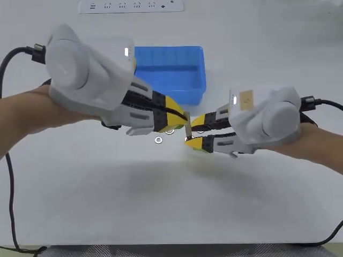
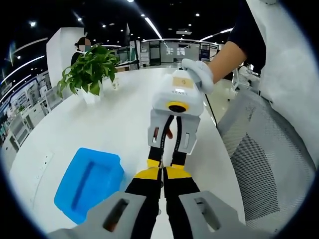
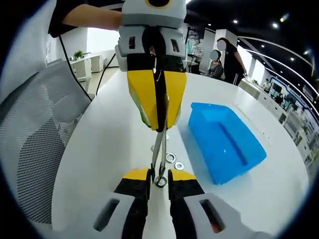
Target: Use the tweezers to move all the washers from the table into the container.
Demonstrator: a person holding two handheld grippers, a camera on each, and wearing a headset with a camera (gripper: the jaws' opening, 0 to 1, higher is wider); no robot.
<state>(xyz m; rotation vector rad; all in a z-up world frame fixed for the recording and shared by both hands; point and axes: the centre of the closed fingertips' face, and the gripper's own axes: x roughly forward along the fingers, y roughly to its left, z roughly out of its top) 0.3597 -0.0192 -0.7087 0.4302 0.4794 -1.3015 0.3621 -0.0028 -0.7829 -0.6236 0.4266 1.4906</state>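
Right claw point(image 3: 159, 174) sits narrow around the tweezers point(image 3: 159, 144) tips and one washer point(image 3: 160, 181), can't tell if it's squeezing. Left claw point(image 3: 158, 122) clamps their top, so I'd pinch gently and lift straight.

Left gripper point(image 1: 181, 122): pale grey moulded housing with a round, drum-shaped side; a small blue light point(image 1: 127, 52) sat on its top edge. Black link bars ran to yellow-capped jaws, and a black cable point(image 1: 13, 56) left the rear. In the left gripper view the grey jaw carriers point(image 2: 119, 214) each had an oblong slot.

Right gripper point(image 1: 195, 131): matching grey housing and round side. It bore a yellowish label point(image 1: 245, 100) on top and had black and yellow jaws, with a second black cable point(image 1: 321, 103) at the back.

Person: wore a dark sleeve point(image 2: 246, 30) beside a pale garment point(image 2: 291, 69)
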